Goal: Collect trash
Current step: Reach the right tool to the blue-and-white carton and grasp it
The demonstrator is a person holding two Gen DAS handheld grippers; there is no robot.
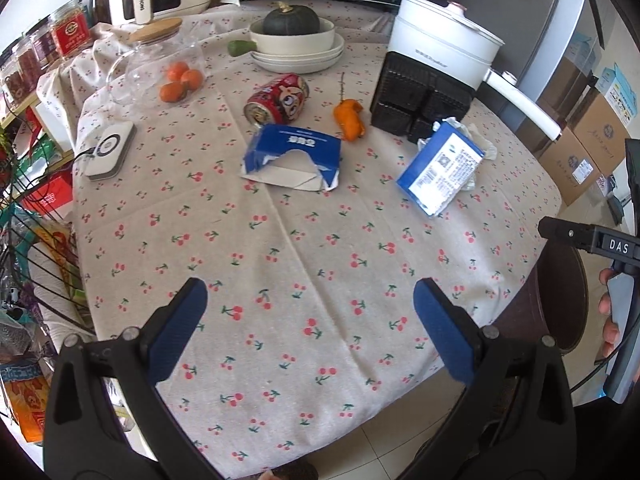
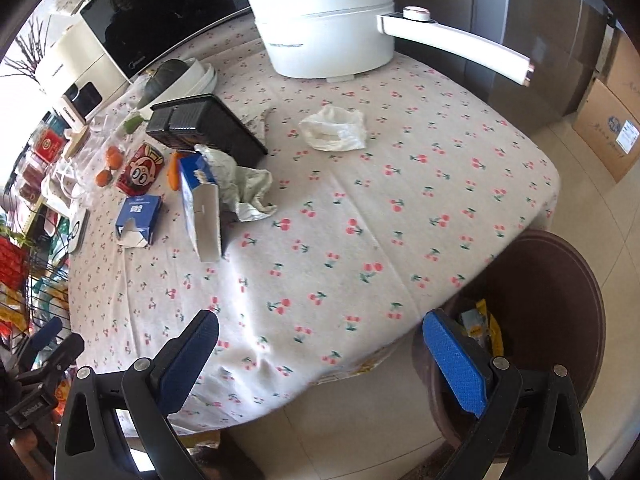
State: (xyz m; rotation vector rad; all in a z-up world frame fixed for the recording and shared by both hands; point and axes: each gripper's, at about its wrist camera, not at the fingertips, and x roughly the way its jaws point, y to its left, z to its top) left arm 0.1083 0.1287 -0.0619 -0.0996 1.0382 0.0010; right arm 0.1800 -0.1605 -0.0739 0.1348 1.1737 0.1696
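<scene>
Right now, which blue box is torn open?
The flat blue box beside the red can has a ripped top. The other blue box, leaning on crumpled tissue, looks whole.

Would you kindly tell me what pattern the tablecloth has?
The tablecloth is pale beige with small red cherries on green stems, clearest in the left wrist view.

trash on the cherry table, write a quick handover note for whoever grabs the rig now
Left tool: open, empty, over the near table edge.
Right tool: open, empty, beside the brown bin.
On the table: torn blue box, second blue box with crumpled paper behind it, red can on its side, orange peel, white tissue.
Done: some wrappers already in the bin.
Left: all the pieces listed.
</scene>
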